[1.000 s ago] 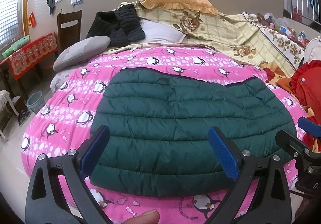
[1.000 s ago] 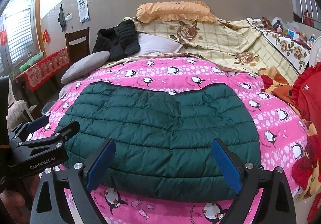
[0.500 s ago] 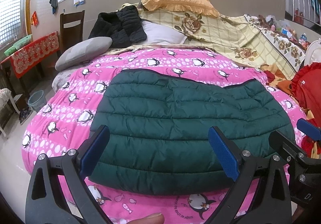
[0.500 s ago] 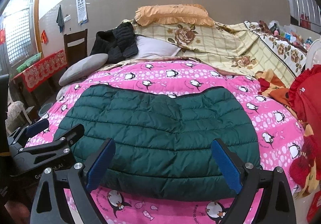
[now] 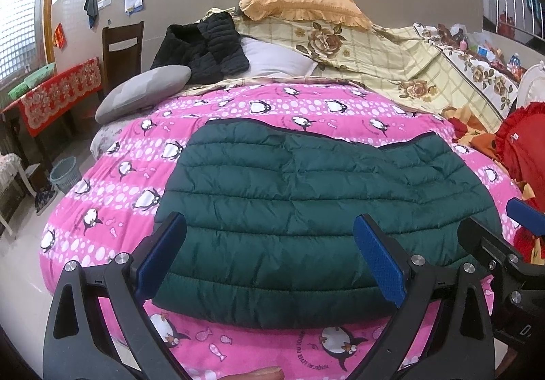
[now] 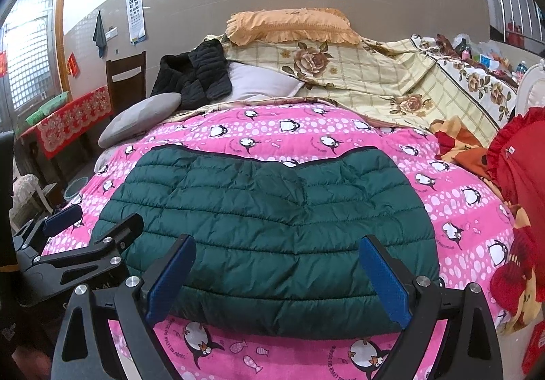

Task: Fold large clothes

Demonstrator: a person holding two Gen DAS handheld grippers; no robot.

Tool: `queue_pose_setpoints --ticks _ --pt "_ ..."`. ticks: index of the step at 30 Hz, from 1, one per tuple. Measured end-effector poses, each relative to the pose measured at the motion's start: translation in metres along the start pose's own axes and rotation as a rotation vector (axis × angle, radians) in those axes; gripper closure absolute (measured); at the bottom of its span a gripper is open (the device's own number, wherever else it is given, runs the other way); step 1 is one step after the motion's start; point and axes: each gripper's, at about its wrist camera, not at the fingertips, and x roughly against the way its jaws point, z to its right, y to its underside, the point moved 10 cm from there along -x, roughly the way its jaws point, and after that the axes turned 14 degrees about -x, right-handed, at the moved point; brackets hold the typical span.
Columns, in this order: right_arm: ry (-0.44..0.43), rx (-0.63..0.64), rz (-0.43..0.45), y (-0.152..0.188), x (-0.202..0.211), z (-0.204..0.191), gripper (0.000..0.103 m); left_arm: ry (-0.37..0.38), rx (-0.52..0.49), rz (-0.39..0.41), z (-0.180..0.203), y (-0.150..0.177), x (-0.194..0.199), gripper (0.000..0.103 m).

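A dark green quilted puffer jacket lies folded flat on the pink penguin quilt; it also shows in the right wrist view. My left gripper is open and empty, held above the jacket's near edge. My right gripper is open and empty, also above the near edge. The right gripper shows at the right edge of the left wrist view. The left gripper shows at the left of the right wrist view.
A black jacket, grey pillow, white pillow, orange pillow and floral quilt pile at the bed's far end. Red cushions lie right. A chair, red-clothed table and bin stand left.
Both grippers have drawn back and risen slightly from the jacket; the bed looks a little farther away. The jacket has not moved. Both grippers stay open.
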Motion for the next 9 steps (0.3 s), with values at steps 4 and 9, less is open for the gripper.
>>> queue_pose_setpoints --ticks 4,9 --pt "0.000 -0.002 0.000 0.0005 0.0003 0.0008 0.008 -0.006 -0.008 0.005 0.0001 -0.0003 -0.0009 0.004" --pt "-0.004 -0.009 -0.006 0.0018 0.0003 0.0023 0.008 -0.002 -0.009 0.002 0.0003 0.0009 -0.0039 0.004"
